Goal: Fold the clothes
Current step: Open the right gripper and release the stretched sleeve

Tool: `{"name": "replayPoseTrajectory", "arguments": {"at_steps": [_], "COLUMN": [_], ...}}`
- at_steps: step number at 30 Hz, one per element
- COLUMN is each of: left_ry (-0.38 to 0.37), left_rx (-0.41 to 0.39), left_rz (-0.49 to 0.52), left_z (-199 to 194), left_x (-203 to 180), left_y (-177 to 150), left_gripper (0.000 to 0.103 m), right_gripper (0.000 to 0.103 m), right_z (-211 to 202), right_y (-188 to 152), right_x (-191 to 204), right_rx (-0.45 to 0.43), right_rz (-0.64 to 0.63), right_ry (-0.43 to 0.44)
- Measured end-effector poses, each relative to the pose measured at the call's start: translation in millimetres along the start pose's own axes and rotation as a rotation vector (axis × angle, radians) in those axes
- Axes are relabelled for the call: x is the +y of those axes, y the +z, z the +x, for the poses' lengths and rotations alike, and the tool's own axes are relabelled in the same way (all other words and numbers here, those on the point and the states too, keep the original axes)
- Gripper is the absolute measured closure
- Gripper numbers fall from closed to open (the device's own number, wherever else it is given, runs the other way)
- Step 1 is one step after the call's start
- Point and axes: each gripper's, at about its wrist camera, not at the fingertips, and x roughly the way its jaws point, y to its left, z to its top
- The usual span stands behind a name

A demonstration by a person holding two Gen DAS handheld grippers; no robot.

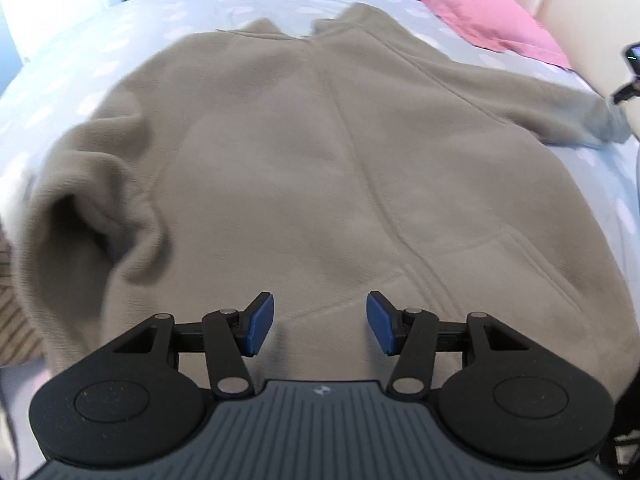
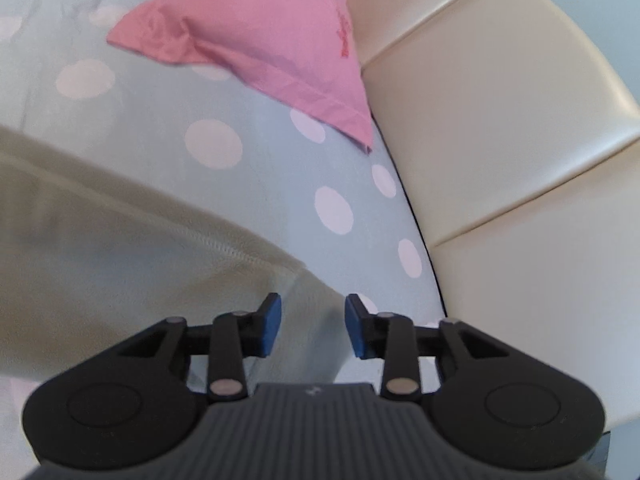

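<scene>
Left wrist view, jaws: the left gripper (image 1: 320,322) stands about half open, blue pads apart, nothing between them; it hangs over the bottom hem of the fleece jacket (image 1: 288,152).
Right wrist view, jaws: the right gripper (image 2: 313,326) is part open, narrower than the left, with the cuff end of the right sleeve (image 2: 168,248) showing in the gap; the pads do not appear to press on it, so I judge nothing is gripped.
Garment position: the fleece jacket lies spread flat, front up, on the spotted bedsheet (image 1: 96,44), collar at the far end, hem nearest the left gripper.
Sleeves: in the left wrist view the right sleeve stretches outward toward the bed edge; the left sleeve (image 1: 92,208) is bunched into a rumpled hollow.
Handling, judged: soft, limp, light, with a thick pile that should give the pads good purchase; it will sag and drag rather than hold a shape, and nothing about it is fragile.
Where to hold, judged: pinch the cuff or a seam, where cloth is doubled, not mid-panel where only one layer may lift.
Only the left wrist view shows: the whole jacket, its collar and pocket seams.
Only the right wrist view shows: cuff stitching up close, and the cream padded headboard (image 2: 500,120) beside a pink pillow (image 2: 260,28).
</scene>
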Motion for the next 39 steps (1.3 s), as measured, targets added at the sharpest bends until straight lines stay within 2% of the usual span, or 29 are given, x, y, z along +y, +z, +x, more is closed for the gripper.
{"name": "replayPoseTrajectory", "arguments": {"at_steps": [4,8,13,16,18,20,25,29,33,35,38,39], "left_ry": [0.039,0.095,0.150,0.179,0.195,0.199,0.205,0.148,0.111,0.084,0.094,0.101], "left_rx": [-0.020,-0.052,-0.121,-0.128,-0.107,-0.072,-0.002,0.039,0.069,0.074,0.045,0.037], "left_rz": [-0.026,-0.033,-0.049,-0.092,-0.118,-0.146,-0.210,-0.268,-0.314,-0.368,-0.404,-0.401], "left_z": [-21,-52,-88,-84,-67,-43,13,40,58,65,68,68], "left_x": [25,57,102,135,154,170,203,221,230,234,228,224], "left_y": [3,9,29,44,51,57,53,38,29,22,14,13], "left_gripper": [0.053,0.053,0.053,0.053,0.053,0.056,0.057,0.055,0.050,0.046,0.044,0.047], "right_gripper": [0.061,0.058,0.055,0.053,0.052,0.052,0.049,0.049,0.049,0.049,0.049,0.049], "right_z": [-50,-107,-173,-206,-228,-247,-277,-271,-257,-247,-234,-231], "right_y": [-13,-37,-74,-89,-99,-106,-119,-123,-121,-119,-117,-117], "right_x": [7,26,70,99,116,130,151,164,182,187,194,196], "right_rx": [-0.092,-0.125,-0.142,-0.149,-0.159,-0.164,-0.212,-0.201,-0.161,-0.137,-0.106,-0.098], "right_rz": [0.055,0.119,0.140,0.129,0.120,0.111,0.117,0.144,0.110,0.112,0.121,0.120], "right_ry": [0.132,0.336,0.598,0.710,0.758,0.795,0.820,0.834,0.811,0.811,0.806,0.802]}}
